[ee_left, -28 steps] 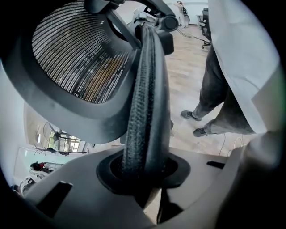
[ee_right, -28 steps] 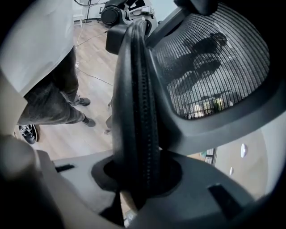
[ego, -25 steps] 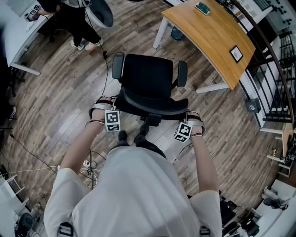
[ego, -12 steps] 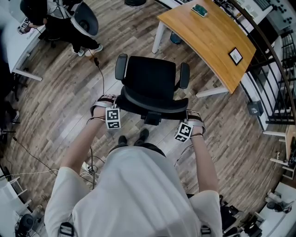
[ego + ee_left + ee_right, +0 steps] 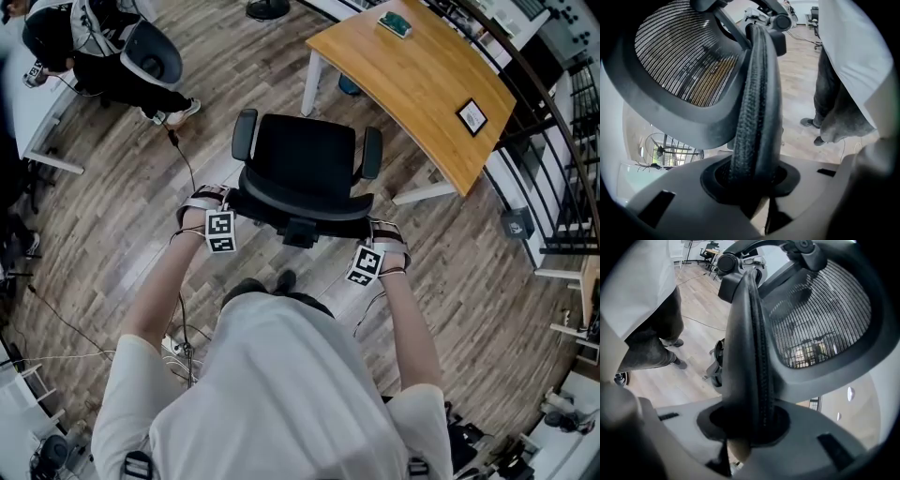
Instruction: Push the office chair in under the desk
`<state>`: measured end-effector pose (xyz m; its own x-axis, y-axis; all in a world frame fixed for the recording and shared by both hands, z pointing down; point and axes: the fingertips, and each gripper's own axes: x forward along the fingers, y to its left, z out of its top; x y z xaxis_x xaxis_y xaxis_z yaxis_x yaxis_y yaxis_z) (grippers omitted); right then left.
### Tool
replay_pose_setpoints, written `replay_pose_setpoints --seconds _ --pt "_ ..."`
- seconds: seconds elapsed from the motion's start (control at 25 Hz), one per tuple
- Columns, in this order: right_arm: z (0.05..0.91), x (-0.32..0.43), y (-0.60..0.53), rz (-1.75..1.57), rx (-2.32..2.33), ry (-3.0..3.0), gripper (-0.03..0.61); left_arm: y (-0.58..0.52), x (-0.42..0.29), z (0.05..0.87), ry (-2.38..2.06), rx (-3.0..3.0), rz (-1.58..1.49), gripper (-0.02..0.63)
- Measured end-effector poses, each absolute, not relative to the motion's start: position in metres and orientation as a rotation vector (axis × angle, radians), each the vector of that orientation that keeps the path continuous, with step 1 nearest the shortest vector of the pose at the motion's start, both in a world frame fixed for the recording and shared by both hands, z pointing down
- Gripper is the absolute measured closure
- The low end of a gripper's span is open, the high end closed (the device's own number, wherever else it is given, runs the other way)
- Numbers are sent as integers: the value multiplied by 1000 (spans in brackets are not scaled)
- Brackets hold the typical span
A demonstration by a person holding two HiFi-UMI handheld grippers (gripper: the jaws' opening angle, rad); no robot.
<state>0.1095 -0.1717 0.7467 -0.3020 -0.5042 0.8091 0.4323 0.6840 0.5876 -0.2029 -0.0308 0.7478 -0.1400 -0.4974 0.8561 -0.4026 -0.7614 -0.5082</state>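
- Chair (image 5: pixel 305 155) on open floor, near desk (image 5: pixel 412 89), not yet under it
- My left gripper (image 5: pixel 217 202) pinches backrest (image 5: pixel 300 208) rim, jaws easing open; right gripper (image 5: pixel 373 228) on the rim too, jaws closing
- Step: the push, I judge; next, steer forward-right between the desk legs

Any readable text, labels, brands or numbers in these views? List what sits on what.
No legible words or numbers in any view.
Small framed card on the desk: too small to read.
Green item on the desk: no print can be made out.
Office chair: no visible logo or label.
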Motion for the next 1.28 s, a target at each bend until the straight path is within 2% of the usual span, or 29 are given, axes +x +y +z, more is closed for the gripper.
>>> replay_pose_setpoints --seconds 0.52,1.28 --pt "742 110 -221 -850 175 -1630 515 -125 -216 744 940 -2006 -1985 514" --pt "740 141 -320 -660 374 -1572 514 -298 -199 740 687 -2023 -1831 511"
